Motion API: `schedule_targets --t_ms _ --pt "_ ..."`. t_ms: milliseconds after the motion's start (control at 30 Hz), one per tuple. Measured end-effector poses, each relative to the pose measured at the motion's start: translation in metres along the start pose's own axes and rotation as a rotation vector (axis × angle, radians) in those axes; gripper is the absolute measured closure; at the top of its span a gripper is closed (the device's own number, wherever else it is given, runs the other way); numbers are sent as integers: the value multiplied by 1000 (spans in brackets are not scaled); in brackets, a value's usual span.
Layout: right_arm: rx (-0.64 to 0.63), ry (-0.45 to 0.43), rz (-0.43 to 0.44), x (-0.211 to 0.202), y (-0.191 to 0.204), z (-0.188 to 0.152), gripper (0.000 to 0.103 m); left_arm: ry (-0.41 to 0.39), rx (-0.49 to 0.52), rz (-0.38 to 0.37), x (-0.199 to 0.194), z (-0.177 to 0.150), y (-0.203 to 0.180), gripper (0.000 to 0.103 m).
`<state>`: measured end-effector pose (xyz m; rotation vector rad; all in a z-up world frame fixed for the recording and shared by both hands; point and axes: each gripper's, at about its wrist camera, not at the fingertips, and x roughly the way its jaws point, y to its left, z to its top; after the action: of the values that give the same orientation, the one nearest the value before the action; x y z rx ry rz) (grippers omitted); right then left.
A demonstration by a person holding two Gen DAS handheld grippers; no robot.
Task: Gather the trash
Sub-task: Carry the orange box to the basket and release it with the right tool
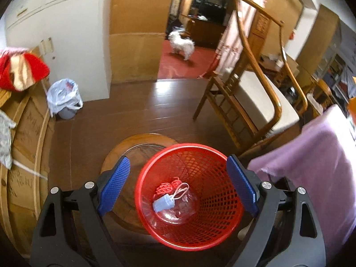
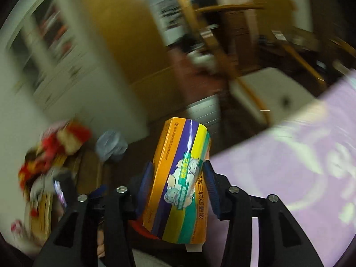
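Left gripper [image 1: 178, 175] gapes over the red basket [image 1: 189, 197] on wood floor [image 1: 142, 109]; right gripper [image 2: 178, 189] clamps a box [image 2: 181, 180], its surroundings blurred, perhaps near the basket.

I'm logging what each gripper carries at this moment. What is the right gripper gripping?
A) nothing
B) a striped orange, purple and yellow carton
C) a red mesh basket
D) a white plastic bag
B: in the right wrist view, the right gripper has its blue pads pressed on both sides of the striped carton.
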<state>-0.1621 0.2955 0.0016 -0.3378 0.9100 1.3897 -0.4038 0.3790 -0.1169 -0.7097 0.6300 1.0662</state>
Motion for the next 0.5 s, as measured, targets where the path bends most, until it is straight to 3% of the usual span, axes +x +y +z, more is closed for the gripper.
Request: schedule_targets --t_ms 133,200,267,500 --pt "-92 55 -1 42 37 5 32 -30 -61 72 -5 5 19 10" --pt "-88 60 -5 47 39 4 32 -42 -69 99 -7 6 24 9" --pt "-76 64 2 43 37 1 31 -48 -75 106 -8 7 26 9" --pt "-17 -27 -114 -10 5 -24 16 -71 -12 78 -23 4 5 9"
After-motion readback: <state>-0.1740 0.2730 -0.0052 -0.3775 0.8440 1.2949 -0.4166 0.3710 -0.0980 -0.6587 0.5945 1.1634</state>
